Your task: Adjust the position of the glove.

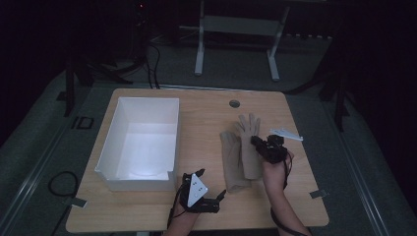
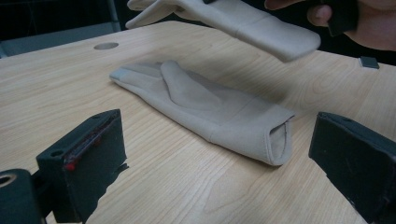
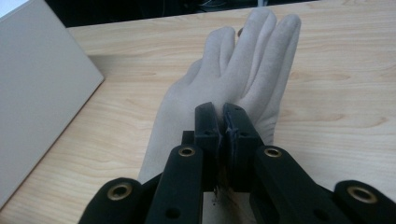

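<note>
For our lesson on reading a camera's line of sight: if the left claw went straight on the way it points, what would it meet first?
Probably the cuff end of the glove lying on the table, straight ahead between the open jaws of the left claw; depth is uncertain.

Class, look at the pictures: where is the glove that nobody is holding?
In the high view the flat glove lies on the table's right half, between the white box and the lifted glove, just ahead of the open left gripper.

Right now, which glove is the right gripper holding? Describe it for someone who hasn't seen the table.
On the wooden table, right of the white box, are two beige gloves. It's the right-hand glove, pinched in the right gripper and lifted; the other glove lies flat.
</note>
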The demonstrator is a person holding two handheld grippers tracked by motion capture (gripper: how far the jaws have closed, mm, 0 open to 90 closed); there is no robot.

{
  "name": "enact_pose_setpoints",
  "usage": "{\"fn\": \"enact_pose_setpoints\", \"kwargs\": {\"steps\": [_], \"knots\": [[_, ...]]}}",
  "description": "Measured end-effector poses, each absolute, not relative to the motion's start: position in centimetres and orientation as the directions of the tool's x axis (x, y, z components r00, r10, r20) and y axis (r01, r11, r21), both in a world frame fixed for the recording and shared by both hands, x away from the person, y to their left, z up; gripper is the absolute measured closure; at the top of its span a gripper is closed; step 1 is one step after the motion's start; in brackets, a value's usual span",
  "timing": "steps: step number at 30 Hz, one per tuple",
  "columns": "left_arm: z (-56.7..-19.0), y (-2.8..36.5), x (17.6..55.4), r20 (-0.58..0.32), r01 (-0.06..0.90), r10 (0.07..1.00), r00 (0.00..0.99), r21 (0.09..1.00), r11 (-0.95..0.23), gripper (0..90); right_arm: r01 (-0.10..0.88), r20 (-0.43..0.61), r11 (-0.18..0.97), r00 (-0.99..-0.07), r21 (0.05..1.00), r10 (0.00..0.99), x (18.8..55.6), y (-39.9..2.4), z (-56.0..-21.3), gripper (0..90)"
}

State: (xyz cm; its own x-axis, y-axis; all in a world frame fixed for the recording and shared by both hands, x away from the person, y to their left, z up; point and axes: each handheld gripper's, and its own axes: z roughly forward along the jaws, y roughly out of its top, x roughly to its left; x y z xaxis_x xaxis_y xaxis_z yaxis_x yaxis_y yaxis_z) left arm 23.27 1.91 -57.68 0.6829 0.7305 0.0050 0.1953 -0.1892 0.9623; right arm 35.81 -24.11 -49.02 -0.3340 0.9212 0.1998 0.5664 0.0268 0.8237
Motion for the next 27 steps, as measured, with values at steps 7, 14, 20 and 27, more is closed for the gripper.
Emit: {"fn": "enact_pose_setpoints", "kwargs": {"steps": [7, 14, 20, 27], "knots": [[-57.7, 1.9, 23.3, 0.004, 0.195, 0.729, 0.685, 0.962, -0.189, 3.9, 0.573, 0.183, 0.049, -0.340, 0.818, 0.923, 35.5, -21.3, -48.7, 85.2], [-57.7, 1.9, 23.2, 0.007, 0.192, 0.726, 0.688, 0.963, -0.191, 3.9, 0.589, 0.164, 0.078, -0.347, 0.804, 0.923, 35.6, -20.1, -49.8, 85.1], [-57.7, 1.9, 23.2, 0.000, 0.196, 0.723, 0.691, 0.962, -0.188, 3.9, 0.630, 0.176, 0.089, -0.346, 0.772, 0.922, 35.8, -19.8, -51.6, 85.1], [-57.7, 1.8, 23.2, 0.004, 0.194, 0.722, 0.691, 0.962, -0.191, 3.9, 0.659, 0.175, 0.104, -0.344, 0.745, 0.922, 35.7, -19.4, -53.1, 84.7]]}}
